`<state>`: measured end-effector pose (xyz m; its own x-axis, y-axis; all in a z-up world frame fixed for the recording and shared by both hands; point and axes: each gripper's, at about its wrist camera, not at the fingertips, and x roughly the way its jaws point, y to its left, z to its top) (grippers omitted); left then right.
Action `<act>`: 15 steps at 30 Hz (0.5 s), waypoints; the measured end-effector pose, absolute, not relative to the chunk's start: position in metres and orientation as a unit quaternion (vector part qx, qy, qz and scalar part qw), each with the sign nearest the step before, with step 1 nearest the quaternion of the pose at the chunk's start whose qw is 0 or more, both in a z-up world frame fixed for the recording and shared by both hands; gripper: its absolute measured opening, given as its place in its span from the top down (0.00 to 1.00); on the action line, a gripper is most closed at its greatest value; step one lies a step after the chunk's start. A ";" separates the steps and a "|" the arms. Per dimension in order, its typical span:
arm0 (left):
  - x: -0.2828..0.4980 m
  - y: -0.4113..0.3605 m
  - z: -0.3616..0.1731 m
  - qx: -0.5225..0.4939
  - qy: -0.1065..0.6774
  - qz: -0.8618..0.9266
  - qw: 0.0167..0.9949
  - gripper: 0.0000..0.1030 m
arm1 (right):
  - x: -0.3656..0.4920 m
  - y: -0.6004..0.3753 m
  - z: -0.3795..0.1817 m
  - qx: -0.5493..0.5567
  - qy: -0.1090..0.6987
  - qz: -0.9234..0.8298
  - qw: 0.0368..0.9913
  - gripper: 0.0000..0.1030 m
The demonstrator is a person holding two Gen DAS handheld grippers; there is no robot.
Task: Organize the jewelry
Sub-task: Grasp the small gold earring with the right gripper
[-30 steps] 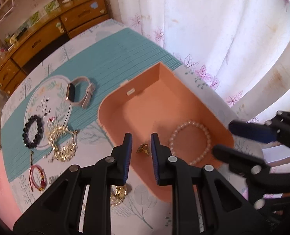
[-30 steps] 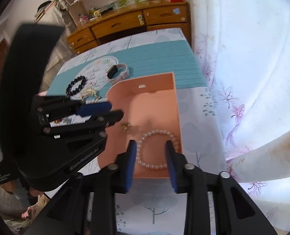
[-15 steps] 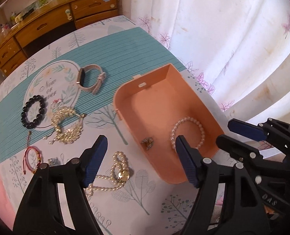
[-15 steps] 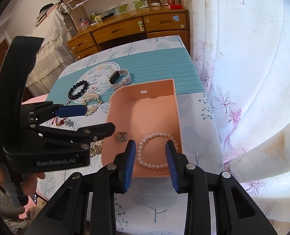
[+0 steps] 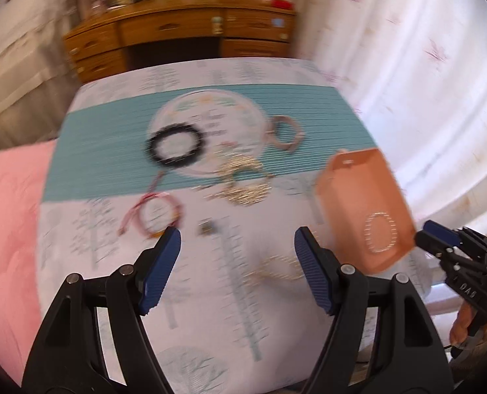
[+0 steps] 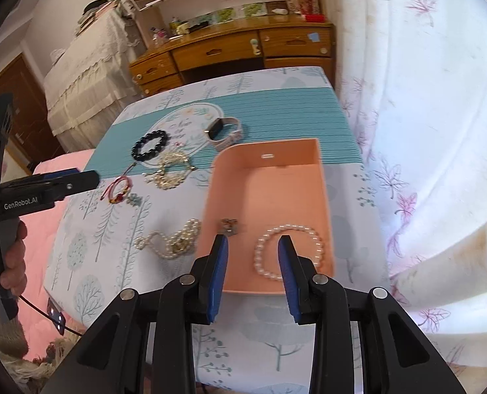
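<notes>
Left wrist view smears: the small charm point(image 5: 207, 228) is unreadable, the pearl necklace point(image 5: 278, 267) just a pale streak beside it.

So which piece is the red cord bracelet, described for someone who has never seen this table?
Start at the peach box on the tree-print tablecloth and look to its left, just below the teal band. The red cord bracelet lies there near the cloth's left edge, below the black bead bracelet. It is the only thin red loop; its neighbours are beads, gold chain or pearls.
</notes>
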<state>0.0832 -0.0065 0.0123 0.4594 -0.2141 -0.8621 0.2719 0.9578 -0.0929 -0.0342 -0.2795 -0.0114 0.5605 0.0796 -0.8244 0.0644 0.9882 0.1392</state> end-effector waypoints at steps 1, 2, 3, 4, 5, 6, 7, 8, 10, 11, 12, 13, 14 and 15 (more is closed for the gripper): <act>0.079 0.005 0.011 0.024 0.500 -0.134 0.855 0.32 | -0.033 -0.274 -0.012 0.072 0.469 0.009 0.880 0.69; 0.075 0.019 0.010 0.017 0.502 -0.122 0.856 0.32 | -0.031 -0.269 -0.011 0.066 0.469 0.014 0.881 0.69; 0.072 0.029 0.009 0.013 0.503 -0.113 0.857 0.33 | -0.030 -0.263 -0.011 0.062 0.469 0.019 0.881 0.69; 0.071 0.038 0.007 0.010 0.503 -0.106 0.857 0.32 | -0.028 -0.258 -0.012 0.058 0.470 0.024 0.880 0.69; 0.068 0.047 0.005 0.009 0.505 -0.097 0.858 0.32 | -0.026 -0.253 -0.012 0.055 0.471 0.029 0.880 0.69; 0.065 0.056 0.002 0.010 0.507 -0.088 0.857 0.32 | -0.024 -0.247 -0.012 0.051 0.472 0.033 0.879 0.69; 0.064 0.061 -0.001 0.012 0.508 -0.083 0.857 0.32 | -0.022 -0.240 -0.013 0.048 0.474 0.039 0.878 0.69; 0.061 0.069 -0.003 0.013 0.508 -0.078 0.858 0.32 | -0.019 -0.234 -0.014 0.045 0.476 0.045 0.877 0.69; 0.057 0.080 -0.006 0.013 0.511 -0.070 0.857 0.32 | -0.013 -0.222 -0.016 0.038 0.478 0.054 0.876 0.69; 0.056 0.085 -0.008 0.014 0.512 -0.066 0.856 0.32 | -0.010 -0.217 -0.016 0.035 0.479 0.058 0.875 0.69; 0.056 0.088 -0.009 0.013 0.514 -0.062 0.856 0.32 | -0.007 -0.211 -0.017 0.032 0.480 0.063 0.874 0.69; 0.056 0.092 -0.011 0.012 0.516 -0.059 0.855 0.33 | -0.004 -0.206 -0.018 0.028 0.481 0.068 0.874 0.69; 0.056 0.097 -0.013 0.010 0.518 -0.055 0.854 0.33 | -0.002 -0.198 -0.019 0.024 0.482 0.073 0.873 0.69; 0.056 0.097 -0.014 0.009 0.519 -0.053 0.853 0.33 | 0.000 -0.193 -0.020 0.021 0.483 0.076 0.872 0.69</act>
